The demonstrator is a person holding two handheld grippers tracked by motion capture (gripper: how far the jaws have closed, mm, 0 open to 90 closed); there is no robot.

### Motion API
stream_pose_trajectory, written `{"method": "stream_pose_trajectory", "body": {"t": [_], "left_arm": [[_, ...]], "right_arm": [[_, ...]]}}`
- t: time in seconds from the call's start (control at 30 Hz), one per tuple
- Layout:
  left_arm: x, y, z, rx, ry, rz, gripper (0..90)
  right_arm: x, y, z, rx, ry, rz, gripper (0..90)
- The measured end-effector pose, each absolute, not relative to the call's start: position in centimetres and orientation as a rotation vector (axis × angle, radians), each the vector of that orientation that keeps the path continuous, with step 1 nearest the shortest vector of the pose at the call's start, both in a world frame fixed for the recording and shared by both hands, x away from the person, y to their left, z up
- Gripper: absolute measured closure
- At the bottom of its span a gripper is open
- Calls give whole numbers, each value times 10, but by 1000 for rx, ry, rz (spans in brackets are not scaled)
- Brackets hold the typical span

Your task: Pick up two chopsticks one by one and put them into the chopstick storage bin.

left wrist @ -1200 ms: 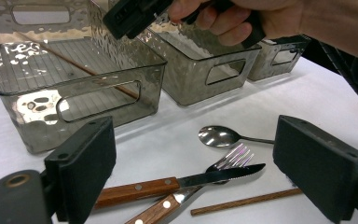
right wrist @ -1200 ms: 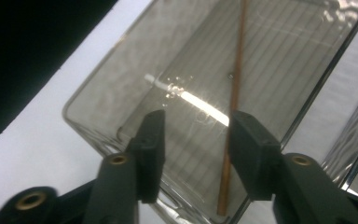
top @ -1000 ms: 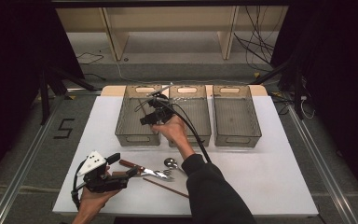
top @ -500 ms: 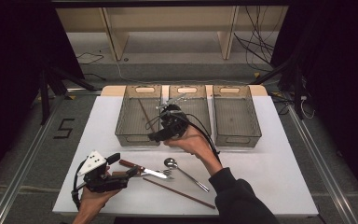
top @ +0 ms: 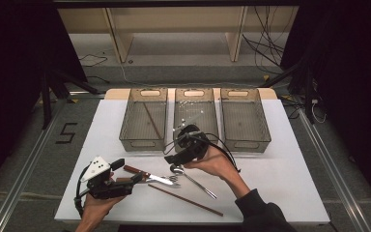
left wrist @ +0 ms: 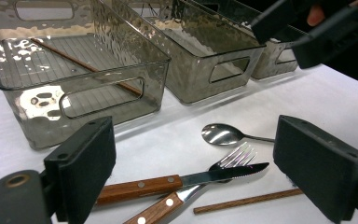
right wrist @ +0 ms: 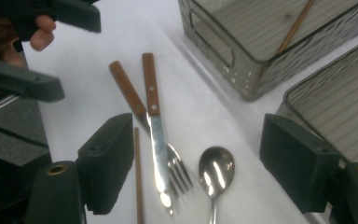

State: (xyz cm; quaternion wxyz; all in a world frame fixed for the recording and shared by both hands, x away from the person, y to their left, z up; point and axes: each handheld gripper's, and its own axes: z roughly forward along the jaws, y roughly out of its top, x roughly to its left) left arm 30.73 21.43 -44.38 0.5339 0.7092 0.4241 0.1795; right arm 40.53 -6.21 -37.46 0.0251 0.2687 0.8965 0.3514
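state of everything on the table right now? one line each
left gripper: open, holds nothing
right gripper: open, over the cutlery
knife: on the table, lying across the fork
fork: on the table, under the knife
spoon: on the table, bowl up
loose chopstick: on the table
left bin: holds one chopstick

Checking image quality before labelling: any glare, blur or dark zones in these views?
High view: table evenly lit, surroundings nearly black. Left gripper view: sharp; glare patches on the near bin and a highlight on the spoon. Right gripper view: soft focus throughout; knife blade and spoon bowl glint; the right tool's pads blurred.
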Motion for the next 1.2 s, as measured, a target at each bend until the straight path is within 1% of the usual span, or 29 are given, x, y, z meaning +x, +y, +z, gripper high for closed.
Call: {"method": "stream_pose_trajectory", "body": {"t": [0.3, 0.53, 0.77, 0.93, 1.2], "left_arm": [[307, 214, -444, 1692, 1012, 429, 126], [308, 214, -444, 1691, 1013, 430, 125], [307, 214, -444, 1693, 1011, 433, 126], [307, 214, -444, 1698, 1007, 434, 126], [307, 214, -443, 1700, 1004, 434, 125]], "right_arm": [[384, -72, -387, 799, 2811, 1040, 267], [369, -77, -395, 779, 2840, 1019, 246], [356, -81, -403, 754, 2870, 977, 257], [351, -83, -410, 731, 2906, 905, 305], [344, -84, -424, 718, 2979, 725, 432]]}}
